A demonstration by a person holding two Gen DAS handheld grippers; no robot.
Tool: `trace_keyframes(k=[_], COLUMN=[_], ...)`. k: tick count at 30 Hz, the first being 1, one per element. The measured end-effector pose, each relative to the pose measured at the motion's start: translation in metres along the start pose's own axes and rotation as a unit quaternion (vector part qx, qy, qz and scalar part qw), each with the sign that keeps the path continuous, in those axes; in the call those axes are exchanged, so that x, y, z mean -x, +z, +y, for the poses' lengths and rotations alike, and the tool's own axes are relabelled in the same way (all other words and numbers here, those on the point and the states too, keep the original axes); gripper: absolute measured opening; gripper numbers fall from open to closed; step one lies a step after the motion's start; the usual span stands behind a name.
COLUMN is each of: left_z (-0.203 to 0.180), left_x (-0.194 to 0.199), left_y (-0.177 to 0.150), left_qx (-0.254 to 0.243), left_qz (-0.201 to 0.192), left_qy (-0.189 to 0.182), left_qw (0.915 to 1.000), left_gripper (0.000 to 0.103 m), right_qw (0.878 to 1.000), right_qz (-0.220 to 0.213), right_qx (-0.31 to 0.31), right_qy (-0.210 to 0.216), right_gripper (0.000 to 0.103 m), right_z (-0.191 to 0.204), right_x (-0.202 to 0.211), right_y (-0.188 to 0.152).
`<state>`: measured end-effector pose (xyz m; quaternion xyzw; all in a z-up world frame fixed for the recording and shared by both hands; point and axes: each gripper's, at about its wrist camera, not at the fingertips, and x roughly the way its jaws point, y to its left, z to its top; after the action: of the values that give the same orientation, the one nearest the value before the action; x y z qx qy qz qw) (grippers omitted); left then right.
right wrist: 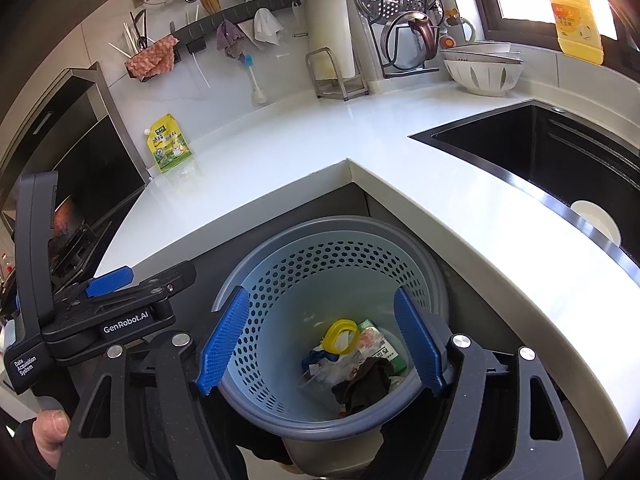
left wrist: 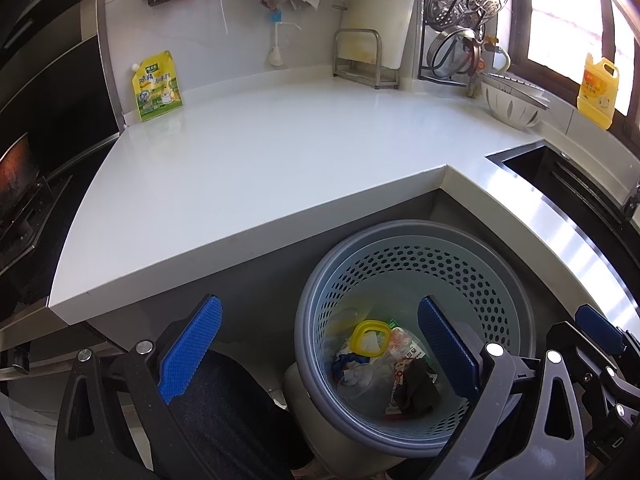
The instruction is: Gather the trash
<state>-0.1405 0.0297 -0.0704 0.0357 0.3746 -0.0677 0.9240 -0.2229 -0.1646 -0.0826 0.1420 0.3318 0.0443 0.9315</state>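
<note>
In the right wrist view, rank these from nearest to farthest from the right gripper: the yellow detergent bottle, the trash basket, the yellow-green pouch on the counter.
1. Trash basket, directly below the open right gripper, on the floor under the counter corner.
2. Yellow-green pouch, left side of the counter by the wall.
3. Yellow detergent bottle, far right on the window ledge.

The worktop is glossy white with a pale cream edge. The waste basket is grey-blue, its wall pierced by a regular pattern of small hexagonal holes under a plain darker grey rim. Inside lie a bright yellow ring, a black crumpled piece, a green and white packet and blue scraps. A yellow-green pouch printed with white characters stands by the wall. The bottle at the window is yellow with an orange label. Each gripper, left gripper and right gripper, has black arms and blue ribbed pads. The sink is black.
</note>
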Motion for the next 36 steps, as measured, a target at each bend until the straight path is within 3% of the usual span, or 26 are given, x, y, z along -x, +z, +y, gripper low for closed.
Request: trace_keyframes(k=[36], left_z=[-0.0049], left_x=[0.0027], left_y=[0.0015], left_qx=[-0.008], left_qz=[-0.004], left_qy=[0.012], left_qw=[0.9999], left_gripper=[0.097], right_qw=[1.000], right_qz=[-0.003], right_qx=[0.003], right_qy=[-0.003], right_gripper=[0.072], right_z=[0.0018], right_x=[0.0021], right_y=[0.0005])
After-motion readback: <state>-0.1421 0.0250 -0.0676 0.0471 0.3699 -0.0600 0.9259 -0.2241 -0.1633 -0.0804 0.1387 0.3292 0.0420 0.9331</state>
